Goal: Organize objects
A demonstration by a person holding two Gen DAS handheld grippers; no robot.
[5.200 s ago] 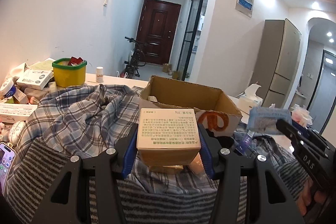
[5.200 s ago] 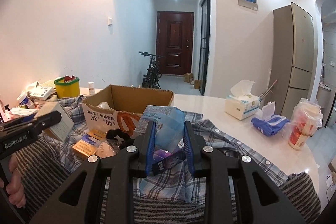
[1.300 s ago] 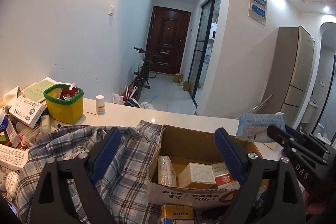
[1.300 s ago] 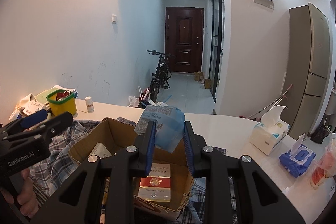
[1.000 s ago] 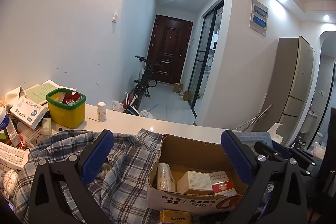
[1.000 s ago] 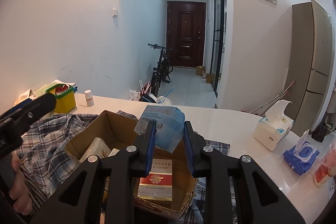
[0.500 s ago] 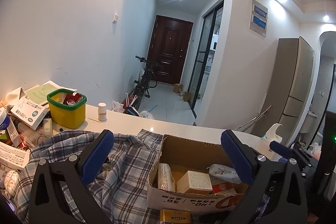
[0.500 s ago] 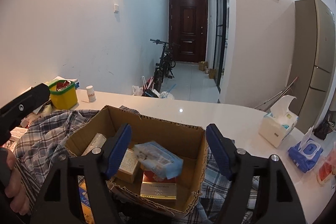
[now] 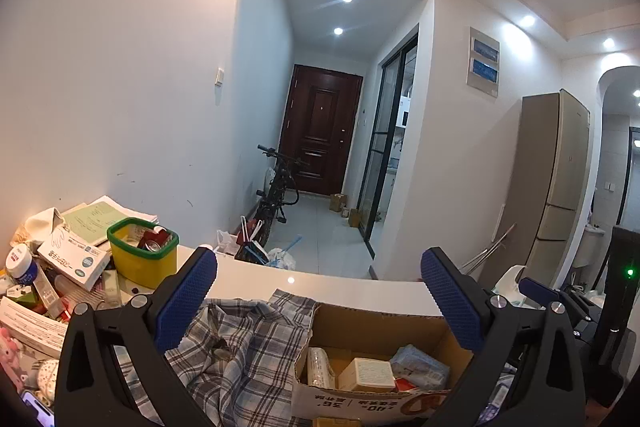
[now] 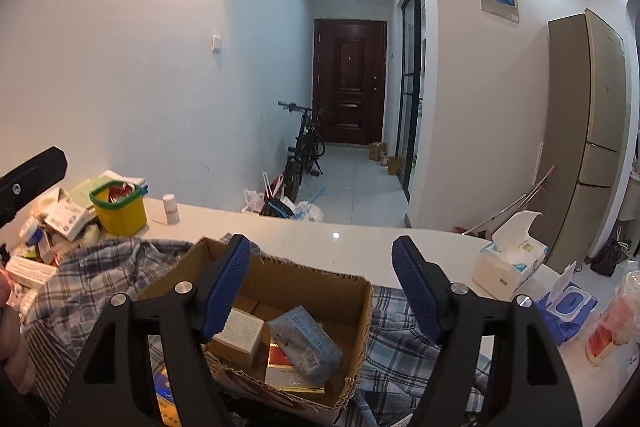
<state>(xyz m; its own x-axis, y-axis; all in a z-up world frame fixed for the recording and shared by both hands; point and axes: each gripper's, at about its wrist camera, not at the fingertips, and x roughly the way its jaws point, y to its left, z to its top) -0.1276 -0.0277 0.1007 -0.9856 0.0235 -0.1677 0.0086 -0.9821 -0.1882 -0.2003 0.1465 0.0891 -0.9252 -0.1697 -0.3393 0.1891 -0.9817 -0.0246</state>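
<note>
An open cardboard box (image 10: 352,291) (image 9: 380,323) sits on a plaid shirt (image 9: 236,355) on the white counter. Inside lie a pale blue packet (image 10: 306,341) (image 9: 420,367), a beige carton (image 10: 240,335) (image 9: 366,375), a red-and-white pack (image 10: 286,365) and a white tube (image 9: 319,367). My right gripper (image 10: 321,291) hovers open above the box with nothing between its blue pads. My left gripper (image 9: 319,299) is open and empty too, above the box's near-left side. The right gripper's tip (image 9: 538,289) shows at the right of the left wrist view.
A yellow tub with a green rim (image 9: 142,257) (image 10: 118,209) and a heap of cartons and papers (image 9: 60,259) crowd the counter's left. A small white bottle (image 10: 171,209) stands behind the shirt. A tissue box (image 10: 508,265) and blue wipes pack (image 10: 566,307) sit at right.
The right gripper opened and dropped the blue packet into the box, where it now lies. Both grippers have risen slightly; the box sits lower in both views.
</note>
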